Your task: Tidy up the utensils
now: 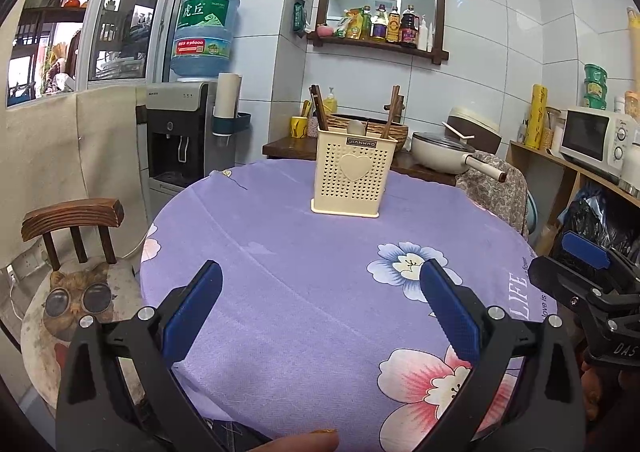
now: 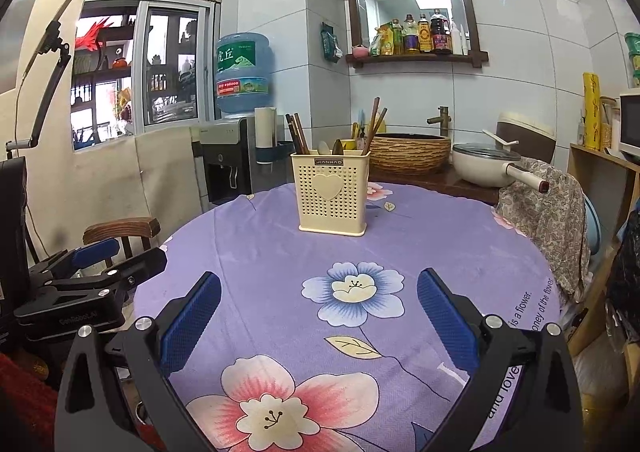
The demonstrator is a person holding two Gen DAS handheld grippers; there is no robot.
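A cream perforated utensil holder point(image 1: 352, 176) with a heart on its front stands upright at the far side of the round table; it also shows in the right wrist view point(image 2: 330, 192). Dark wooden chopsticks point(image 1: 320, 108) and spoons point(image 2: 330, 147) stand in it. My left gripper point(image 1: 320, 292) is open and empty, low over the near part of the table. My right gripper point(image 2: 318, 300) is open and empty, also near the table's front edge. Each gripper shows at the edge of the other's view.
The table carries a purple flowered cloth point(image 1: 300, 252). A wooden chair point(image 1: 76, 220) with a cat cushion stands left. Behind are a water dispenser point(image 1: 180, 132), a woven basin point(image 2: 410, 152), a white pot point(image 2: 488, 168) and a cloth-draped chair point(image 2: 548, 212) at right.
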